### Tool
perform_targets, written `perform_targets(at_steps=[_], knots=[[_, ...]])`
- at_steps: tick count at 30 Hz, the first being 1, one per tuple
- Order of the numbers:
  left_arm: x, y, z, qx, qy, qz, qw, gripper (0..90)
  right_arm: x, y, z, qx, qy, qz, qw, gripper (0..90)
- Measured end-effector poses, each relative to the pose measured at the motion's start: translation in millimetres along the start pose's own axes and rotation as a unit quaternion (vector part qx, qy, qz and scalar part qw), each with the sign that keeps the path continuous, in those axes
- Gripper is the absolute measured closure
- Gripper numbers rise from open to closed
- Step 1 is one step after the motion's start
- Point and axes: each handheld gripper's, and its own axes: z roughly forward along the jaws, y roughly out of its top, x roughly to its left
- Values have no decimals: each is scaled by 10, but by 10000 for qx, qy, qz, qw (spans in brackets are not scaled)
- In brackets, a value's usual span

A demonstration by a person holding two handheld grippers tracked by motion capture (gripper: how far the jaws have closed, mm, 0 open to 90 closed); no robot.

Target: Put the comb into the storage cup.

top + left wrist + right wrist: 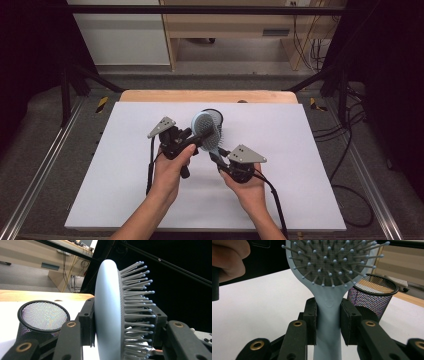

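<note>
Hairbrush (206, 131) above the table (300, 165), just before the mesh cup (218, 116).

black grippers, grey triangular plates, brass-ringed jaws, bare forearms

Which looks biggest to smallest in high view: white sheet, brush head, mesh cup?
1. White sheet, by far.
2-3. Brush head and mesh cup: unsure, since the brush overlaps and hides most of the cup.

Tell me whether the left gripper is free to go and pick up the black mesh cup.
Probably not as things stand: the left gripper is shut on the pale blue hairbrush. The black mesh cup stands unobstructed close behind.
</note>
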Motion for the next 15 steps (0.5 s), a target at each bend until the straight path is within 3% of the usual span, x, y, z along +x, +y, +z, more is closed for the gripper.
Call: perform_targets(at_steps=[5,8,9,12,15], knots=[[0,-2,0,-2,-14,-9,10000,515,-7,-2,-2,-3,28,40,10000,689],[0,-1,1,-7,-69,0,10000,514,-15,-3,-2,-19,52,84,9999,635],[0,1,0,-34,-95,-19,9999,514,-23,-6,4,-8,-7,126,9999,555],[4,7,0,-43,-72,-12,10000,514,-34,-8,6,3,-23,160,9999,498],[15,36,-9,-71,-17,35,10000,512,-51,-6,11,40,-41,221,9997,365]])
